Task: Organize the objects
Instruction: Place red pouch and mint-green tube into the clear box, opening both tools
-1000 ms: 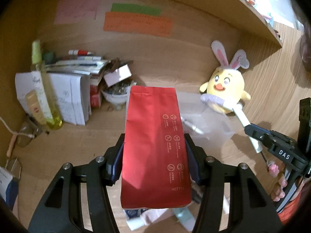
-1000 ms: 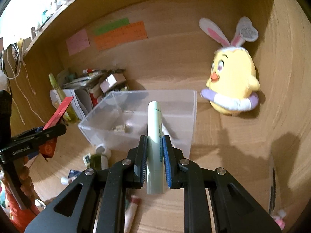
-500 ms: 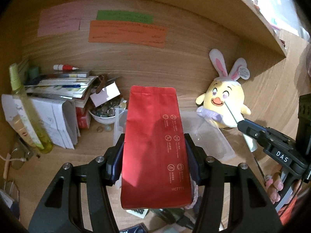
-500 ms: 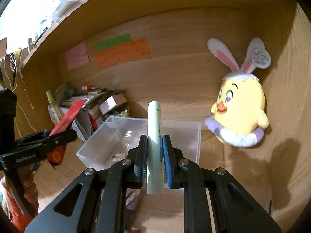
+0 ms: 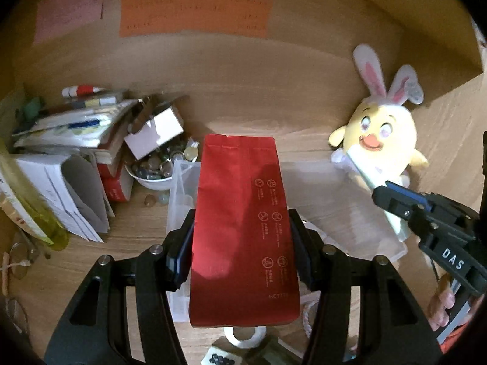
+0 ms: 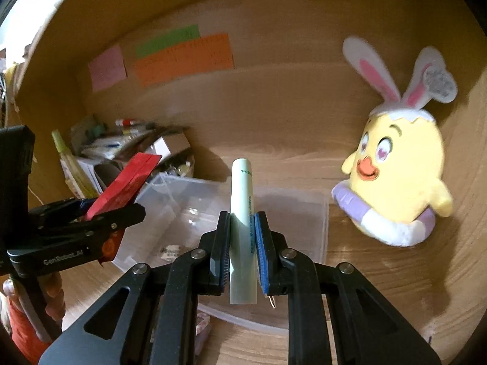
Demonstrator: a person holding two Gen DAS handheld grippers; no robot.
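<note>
My left gripper [image 5: 242,237] is shut on a flat red foil pouch [image 5: 240,225], held upright above the near left part of a clear plastic bin [image 5: 344,219]. From the right wrist view the same pouch [image 6: 127,182] shows edge-on in the left gripper [image 6: 121,210]. My right gripper [image 6: 242,243] is shut on a pale green tube [image 6: 242,213], standing upright over the clear bin [image 6: 292,216]. In the left wrist view the right gripper [image 5: 392,203] with its tube [image 5: 365,176] hangs at the bin's right side.
A yellow chick plush with bunny ears [image 6: 401,176] leans in the right corner. At the left are stacked papers and booklets [image 5: 70,133], a white bowl of small glass pieces [image 5: 155,170] and a yellow-green bottle [image 5: 33,210]. Coloured notes [image 5: 194,12] hang on the back wall. Small items [image 5: 243,334] lie below the pouch.
Both grippers moved forward into the wooden alcove, so the bin, plush and back wall look larger. Pouch and tube stay gripped as before.
</note>
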